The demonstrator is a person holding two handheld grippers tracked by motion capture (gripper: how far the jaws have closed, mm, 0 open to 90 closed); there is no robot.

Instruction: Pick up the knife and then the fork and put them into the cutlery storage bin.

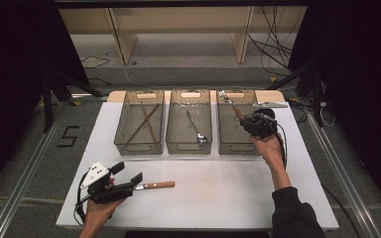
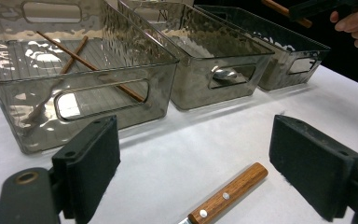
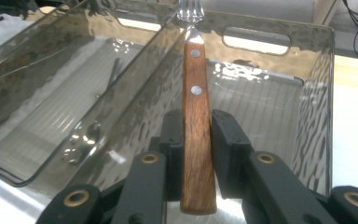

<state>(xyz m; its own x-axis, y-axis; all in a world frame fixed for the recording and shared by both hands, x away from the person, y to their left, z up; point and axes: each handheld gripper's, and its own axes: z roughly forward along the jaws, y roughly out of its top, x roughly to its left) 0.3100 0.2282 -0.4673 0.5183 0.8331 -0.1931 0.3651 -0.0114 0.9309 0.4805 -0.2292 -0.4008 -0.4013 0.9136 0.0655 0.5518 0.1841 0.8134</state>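
A wooden-handled fork is pinched by its handle between the right gripper's fingers, above the right bin. The left gripper's fingers are spread around a knife lying on the counter before the bins.

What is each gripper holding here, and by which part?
The right gripper clamps a fork by its wooden handle. The left gripper is open, holding nothing; a wooden-handled knife lies between its jaws.

Brown wooden fork handle, smoky grey rippled bins, white table.
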